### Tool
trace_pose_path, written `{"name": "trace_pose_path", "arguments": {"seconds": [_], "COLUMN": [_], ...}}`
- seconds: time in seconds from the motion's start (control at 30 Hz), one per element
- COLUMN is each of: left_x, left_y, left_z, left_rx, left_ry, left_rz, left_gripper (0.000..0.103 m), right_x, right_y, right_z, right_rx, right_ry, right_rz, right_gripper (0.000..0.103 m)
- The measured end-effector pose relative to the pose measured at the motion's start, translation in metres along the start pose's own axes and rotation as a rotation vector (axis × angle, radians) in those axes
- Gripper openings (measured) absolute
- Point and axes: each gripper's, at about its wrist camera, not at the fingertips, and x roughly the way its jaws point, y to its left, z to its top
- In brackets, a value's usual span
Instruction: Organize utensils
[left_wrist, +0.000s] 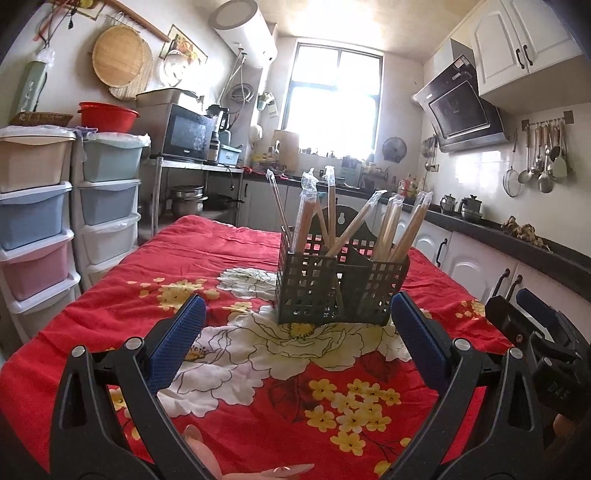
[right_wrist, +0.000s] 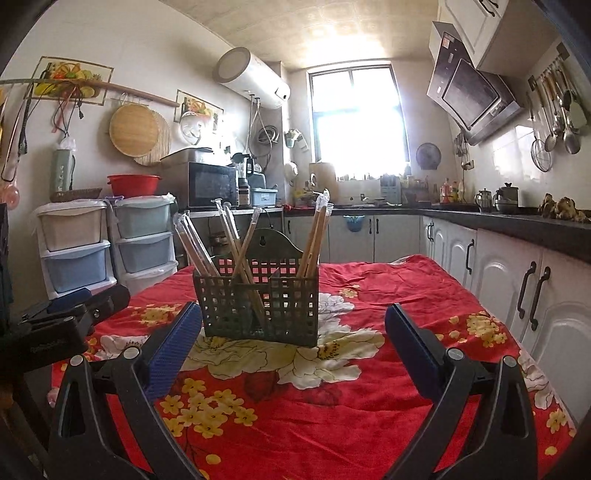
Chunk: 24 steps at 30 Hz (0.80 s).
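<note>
Two grippers, both hanging over the near edge of the table with nothing in them — the left gripper (left_wrist: 297, 312) has its blue pads (left_wrist: 177, 339) spread wide apart, and the right gripper (right_wrist: 293, 325) is the same, jaws fully apart and empty. Between and just ahead of them sits the dark lattice utensil holder (left_wrist: 338, 291), upright on the red floral cloth (left_wrist: 236, 402) roughly mid-table, on a big white flower print. It's stuffed with wrapped chopsticks (left_wrist: 388, 229) — still in their clear plastic sleeves — leaning every which way across its compartments, some fanned left, some right. From the right wrist view the holder is slightly left of centre. Neither gripper is touching it. Stacked pastel drawers (left_wrist: 35, 218) stand off the table's left side, and white cabinets (right_wrist: 517, 295) run along the right.
</note>
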Motion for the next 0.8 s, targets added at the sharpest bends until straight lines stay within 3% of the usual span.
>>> {"name": "trace_pose_path", "arguments": {"seconds": [0.8], "left_x": [-0.0008], "left_y": [0.001], "left_z": [0.0011], "left_rx": [0.0], "left_ry": [-0.003], "left_rz": [-0.001], "left_gripper": [0.093], "right_x": [0.0011], "right_y": [-0.0014], "right_z": [-0.0015], "right_rx": [0.003], "right_ry": [0.007], "right_rz": [0.0], "right_gripper": [0.097]}}
